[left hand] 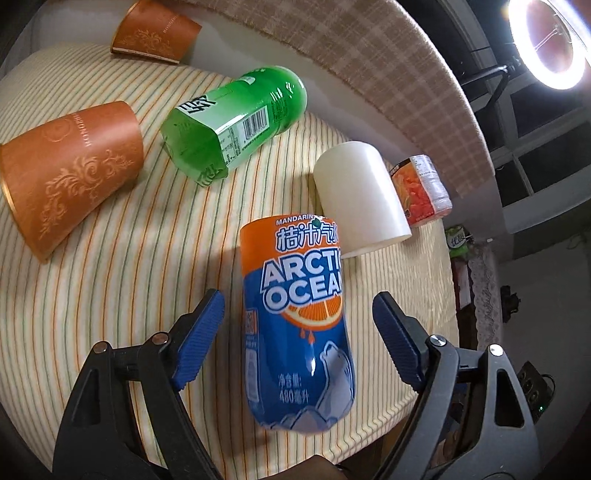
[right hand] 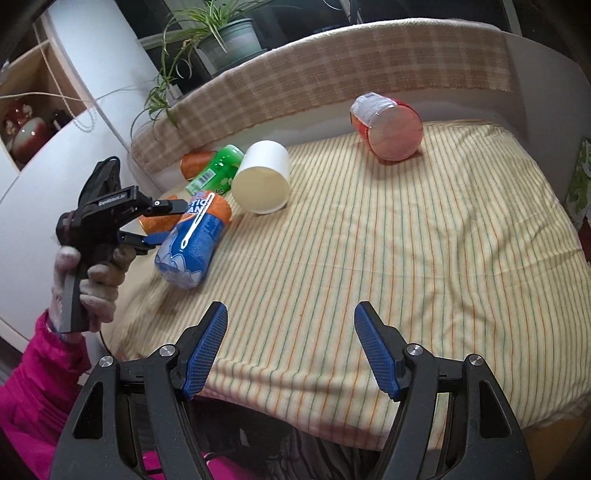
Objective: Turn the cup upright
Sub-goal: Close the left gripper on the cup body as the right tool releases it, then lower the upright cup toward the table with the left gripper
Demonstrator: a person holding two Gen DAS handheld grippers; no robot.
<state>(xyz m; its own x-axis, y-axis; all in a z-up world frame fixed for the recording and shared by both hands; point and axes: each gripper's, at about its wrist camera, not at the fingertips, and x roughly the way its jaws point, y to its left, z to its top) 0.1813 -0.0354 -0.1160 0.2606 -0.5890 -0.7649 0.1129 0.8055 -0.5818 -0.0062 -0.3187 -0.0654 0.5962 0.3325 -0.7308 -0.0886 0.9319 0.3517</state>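
Note:
A white paper cup point(left hand: 360, 197) lies on its side on the striped cloth, its open mouth facing the right wrist camera point(right hand: 263, 182). Two orange paper cups point(left hand: 72, 175) point(left hand: 155, 33) stand upside down farther left. My left gripper point(left hand: 299, 332) is open, its jaws either side of a blue and orange Arctic Ocean bottle point(left hand: 295, 314) that lies on the cloth; the right wrist view shows the gripper point(right hand: 162, 223) beside the bottle point(right hand: 194, 240). My right gripper point(right hand: 290, 345) is open and empty above the cloth's near edge.
A green bottle point(left hand: 236, 125) lies between the orange cups and the white cup. A red-lidded clear jar point(right hand: 388, 127) lies on its side at the far right. A plaid-covered ledge point(right hand: 332, 74) borders the back. The table edge point(right hand: 332, 406) is close below my right gripper.

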